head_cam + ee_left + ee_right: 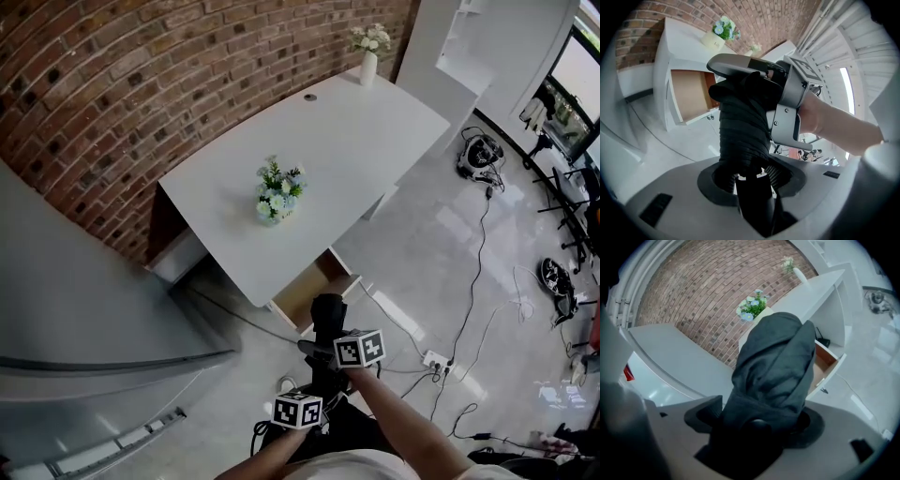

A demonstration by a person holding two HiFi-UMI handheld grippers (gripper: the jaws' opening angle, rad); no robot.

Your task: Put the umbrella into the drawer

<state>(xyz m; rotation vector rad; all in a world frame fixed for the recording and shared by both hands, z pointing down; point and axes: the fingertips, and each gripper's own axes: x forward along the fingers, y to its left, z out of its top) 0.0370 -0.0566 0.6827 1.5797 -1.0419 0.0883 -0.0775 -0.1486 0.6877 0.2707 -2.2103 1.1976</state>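
you're mid-carry, left gripper (751,177) and right gripper (755,426) both clamped on the umbrella (327,314). next i'd line it up over the open drawer (302,298) and lower it in.

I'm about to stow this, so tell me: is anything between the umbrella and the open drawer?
Nothing visible does. The drawer stands open ahead of the umbrella, with no object in the gap or in the part of its inside that shows.

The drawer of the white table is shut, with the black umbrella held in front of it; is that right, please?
Not quite: the head view shows the drawer of the white table pulled open, with the black umbrella held in front of it.
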